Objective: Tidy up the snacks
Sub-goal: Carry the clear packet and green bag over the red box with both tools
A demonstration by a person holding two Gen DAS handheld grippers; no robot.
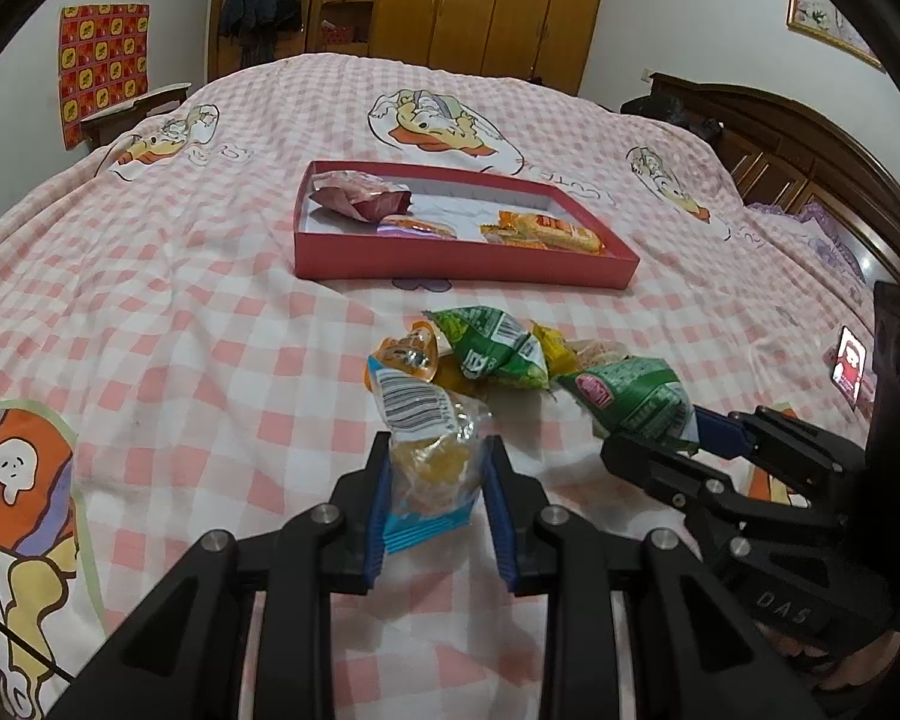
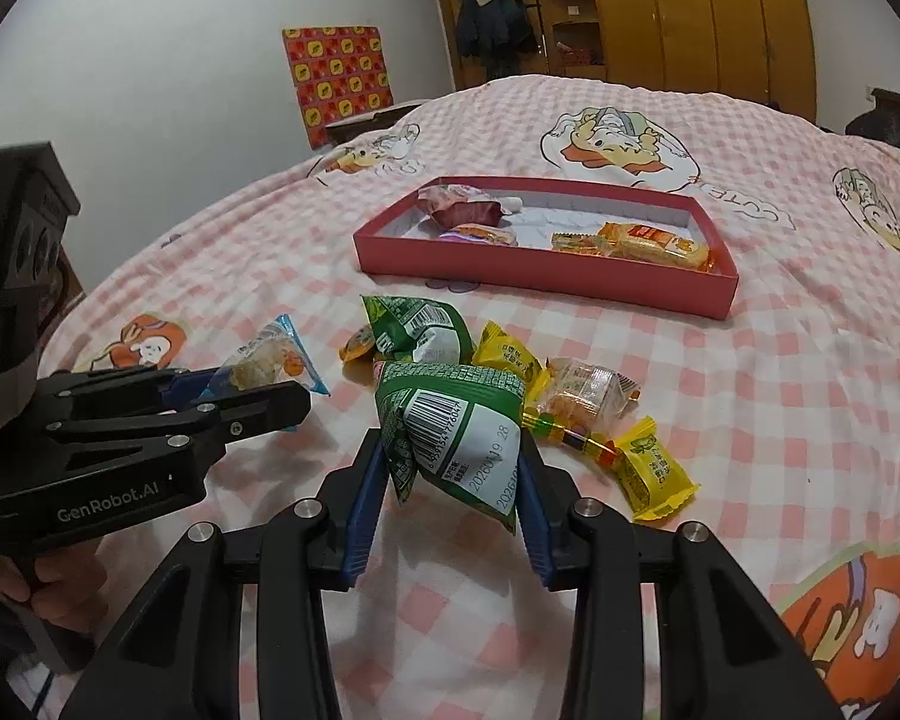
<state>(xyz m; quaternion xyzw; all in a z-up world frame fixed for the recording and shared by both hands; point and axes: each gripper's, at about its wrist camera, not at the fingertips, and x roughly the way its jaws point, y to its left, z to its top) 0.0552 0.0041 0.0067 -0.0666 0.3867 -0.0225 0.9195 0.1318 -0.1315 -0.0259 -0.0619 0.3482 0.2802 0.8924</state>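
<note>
My left gripper is shut on a clear packet with blue ends and yellow pieces inside, just above the bed. In the right wrist view the left gripper shows at the left with the same packet. My right gripper is shut on a green packet with a barcode, its pads pressing both sides. From the left wrist view the right gripper holds that green packet at the right. A red tray beyond holds a dark red packet and orange packets.
Loose snacks lie between the grippers and the tray: a second green packet, yellow candies, a clear orange packet, an orange jelly cup. A phone lies on the pink checked bed. A hand grips the left tool.
</note>
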